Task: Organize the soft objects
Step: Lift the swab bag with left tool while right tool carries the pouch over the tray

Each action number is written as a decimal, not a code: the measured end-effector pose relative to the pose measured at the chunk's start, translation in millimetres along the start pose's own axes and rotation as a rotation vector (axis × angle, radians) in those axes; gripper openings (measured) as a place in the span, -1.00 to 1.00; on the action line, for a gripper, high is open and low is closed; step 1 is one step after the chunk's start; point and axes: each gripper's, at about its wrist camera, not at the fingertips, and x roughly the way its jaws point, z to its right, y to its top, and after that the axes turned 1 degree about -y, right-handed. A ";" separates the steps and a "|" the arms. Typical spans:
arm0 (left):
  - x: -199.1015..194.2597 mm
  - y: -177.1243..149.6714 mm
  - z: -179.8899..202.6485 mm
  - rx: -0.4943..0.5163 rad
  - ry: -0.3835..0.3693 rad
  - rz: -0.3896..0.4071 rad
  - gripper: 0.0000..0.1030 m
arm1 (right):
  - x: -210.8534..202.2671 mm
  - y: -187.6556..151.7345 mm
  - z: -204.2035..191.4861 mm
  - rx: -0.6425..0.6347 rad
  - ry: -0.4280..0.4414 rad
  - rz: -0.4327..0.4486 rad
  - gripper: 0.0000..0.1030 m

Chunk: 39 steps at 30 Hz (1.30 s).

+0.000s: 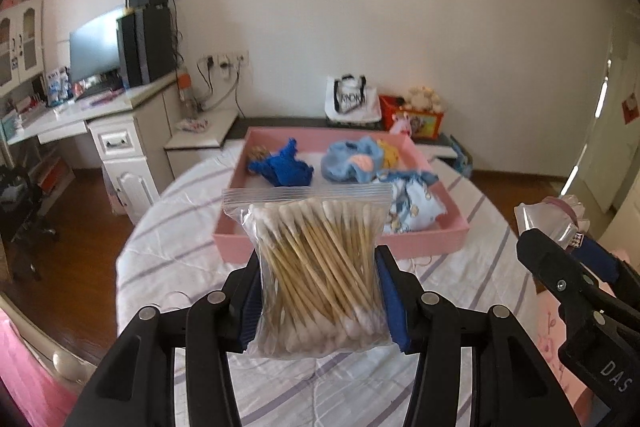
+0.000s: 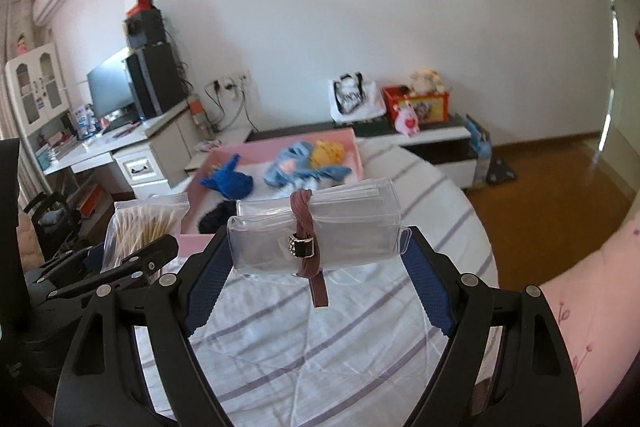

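My left gripper [image 1: 318, 275] is shut on a clear zip bag of cotton swabs [image 1: 316, 267] and holds it above the bed, short of the pink tray [image 1: 340, 239]. The bag also shows in the right wrist view [image 2: 140, 223]. My right gripper [image 2: 320, 247] is shut on a roll of clear plastic bags [image 2: 344, 227] tied with a brown strap [image 2: 306, 227]; it shows at the right edge of the left wrist view [image 1: 560, 227]. The tray holds a dark blue cloth [image 1: 286, 167], a light blue soft toy [image 1: 352, 161] and a printed cloth [image 1: 412, 205].
The tray lies on a white bed cover with purple stripes [image 1: 180, 239]. A white desk with a monitor [image 1: 96, 47] stands at the left. A low cabinet behind the bed carries a white tote bag [image 1: 350, 101] and a red box [image 1: 416, 117]. Wood floor lies at the right [image 2: 560, 179].
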 end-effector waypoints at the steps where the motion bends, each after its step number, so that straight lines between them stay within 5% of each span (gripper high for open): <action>1: -6.9 -0.5 -0.5 0.001 0.003 0.013 -0.07 | -4.2 0.8 -2.7 -0.006 0.003 0.010 0.57; 21: -139.1 -47.8 -9.8 -0.002 0.029 0.226 -0.07 | -68.3 4.6 -26.3 -0.065 0.074 0.172 0.58; 39: -145.1 -59.0 -8.8 -0.018 0.040 0.222 -0.07 | -67.7 4.4 -22.0 -0.061 0.066 0.168 0.58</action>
